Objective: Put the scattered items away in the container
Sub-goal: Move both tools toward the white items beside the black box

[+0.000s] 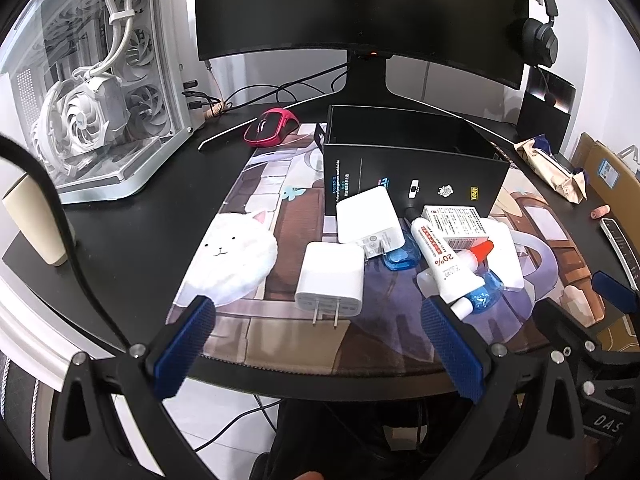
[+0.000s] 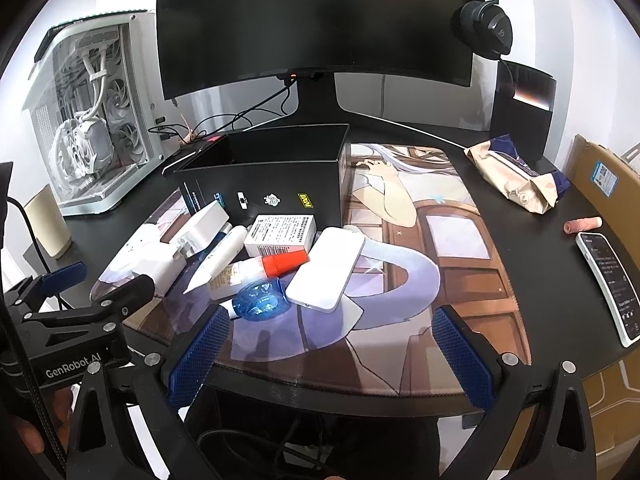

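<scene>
While both tools hover empty, jaws spread wide: left gripper (image 1: 316, 344), white charger (image 1: 330, 280) just ahead; right gripper (image 2: 332, 350), blue tape dispenser (image 2: 260, 300) ahead-left; black box (image 2: 264, 172) open-topped beyond the clutter.

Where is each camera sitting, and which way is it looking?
Left wrist view: rides the left gripper, looking forward and down past its open jaws at the near charger; the right gripper shows at right.
Right wrist view: rides the right gripper, jaws open, facing the white power bank; the left gripper and a hand show at left.
Shared: black box, monitor, white PC case.
</scene>
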`<state>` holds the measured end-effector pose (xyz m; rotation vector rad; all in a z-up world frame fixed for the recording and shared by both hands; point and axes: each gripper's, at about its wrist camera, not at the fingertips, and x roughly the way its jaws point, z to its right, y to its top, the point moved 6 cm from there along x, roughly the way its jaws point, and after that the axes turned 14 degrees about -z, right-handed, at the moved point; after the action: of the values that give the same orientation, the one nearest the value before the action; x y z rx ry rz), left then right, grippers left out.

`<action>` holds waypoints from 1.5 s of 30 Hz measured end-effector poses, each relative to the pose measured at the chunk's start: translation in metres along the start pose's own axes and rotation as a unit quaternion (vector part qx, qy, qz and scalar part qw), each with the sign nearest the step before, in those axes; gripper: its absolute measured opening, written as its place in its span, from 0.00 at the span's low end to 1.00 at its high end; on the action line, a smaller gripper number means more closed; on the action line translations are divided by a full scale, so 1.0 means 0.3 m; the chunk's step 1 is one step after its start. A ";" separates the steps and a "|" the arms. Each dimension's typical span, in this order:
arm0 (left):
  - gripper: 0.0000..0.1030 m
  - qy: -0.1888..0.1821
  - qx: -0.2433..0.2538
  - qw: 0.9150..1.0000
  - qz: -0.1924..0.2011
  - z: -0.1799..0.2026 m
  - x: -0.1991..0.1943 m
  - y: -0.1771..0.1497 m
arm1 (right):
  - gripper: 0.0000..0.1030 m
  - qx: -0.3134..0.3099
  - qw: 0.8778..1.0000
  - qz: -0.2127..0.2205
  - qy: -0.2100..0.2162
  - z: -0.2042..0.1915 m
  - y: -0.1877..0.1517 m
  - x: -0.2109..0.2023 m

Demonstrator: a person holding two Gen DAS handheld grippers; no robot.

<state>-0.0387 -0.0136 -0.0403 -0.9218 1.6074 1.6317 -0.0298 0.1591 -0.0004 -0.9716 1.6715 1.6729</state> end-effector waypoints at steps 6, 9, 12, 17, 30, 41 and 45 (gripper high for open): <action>1.00 0.019 0.000 1.000 -0.003 -0.030 0.014 0.013 | 1.00 0.007 1.000 -0.010 -0.001 0.011 -0.003 0.024; 1.00 0.049 0.005 0.999 -0.009 -0.048 0.020 0.026 | 1.00 0.004 1.000 -0.010 0.000 0.016 0.001 0.021; 1.00 0.028 0.011 1.000 0.000 -0.055 0.008 0.028 | 1.00 -0.006 1.000 -0.006 0.012 0.010 0.007 0.013; 1.00 0.034 0.004 0.999 0.020 -0.071 -0.015 0.035 | 1.00 -0.031 0.999 0.003 0.015 -0.014 0.017 0.010; 1.00 -0.011 0.026 1.000 0.011 -0.041 0.010 0.041 | 1.00 -0.024 0.999 0.030 0.036 -0.007 0.044 0.006; 1.00 -0.012 0.027 1.000 -0.004 -0.063 0.067 0.048 | 1.00 0.004 1.000 0.000 0.029 0.051 0.059 0.078; 1.00 -0.010 0.027 0.999 -0.015 -0.069 0.107 0.056 | 1.00 0.001 1.000 -0.010 0.023 0.063 0.067 0.108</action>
<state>-0.0694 -0.0354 -0.0584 -0.8944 1.6084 1.5652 -0.0665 0.1738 -0.0163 -1.0286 1.6877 1.6477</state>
